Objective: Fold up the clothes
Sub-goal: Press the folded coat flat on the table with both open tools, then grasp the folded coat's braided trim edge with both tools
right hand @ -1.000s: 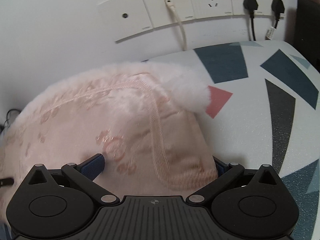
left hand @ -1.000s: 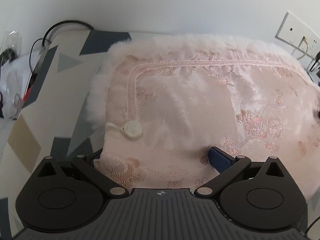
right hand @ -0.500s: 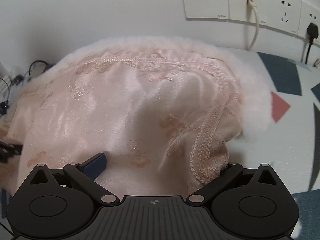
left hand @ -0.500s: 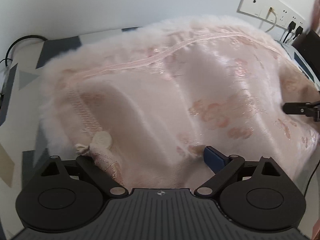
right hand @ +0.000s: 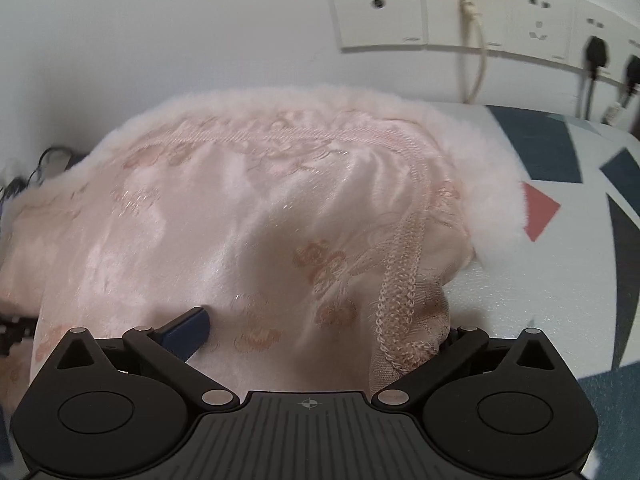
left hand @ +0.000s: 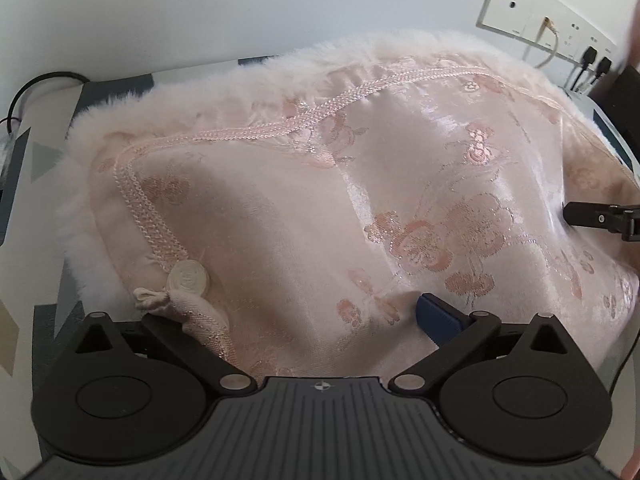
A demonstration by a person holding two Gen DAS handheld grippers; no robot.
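A pale pink satin garment (left hand: 360,200) with embroidered flowers, braid trim and white fur edging is lifted off the table. A round white button (left hand: 188,280) sits near its left corner. My left gripper (left hand: 320,320) is shut on the garment's near edge; only its blue right finger (left hand: 440,318) shows, the other is under cloth. My right gripper (right hand: 316,328) is shut on the garment (right hand: 260,220) at its braided corner; its blue left finger (right hand: 188,330) shows. The right gripper's tip also shows at the right edge of the left wrist view (left hand: 600,220).
The table (right hand: 560,280) has a white cover with dark blue, grey and red shapes. Wall sockets with plugs and a white cable (right hand: 476,60) are on the wall behind. Black cables (left hand: 44,84) lie at the table's far left corner.
Both grippers have lifted the garment's near edge up off the table and carried it toward the wall. The cloth now fills more of both views and bulges upward.
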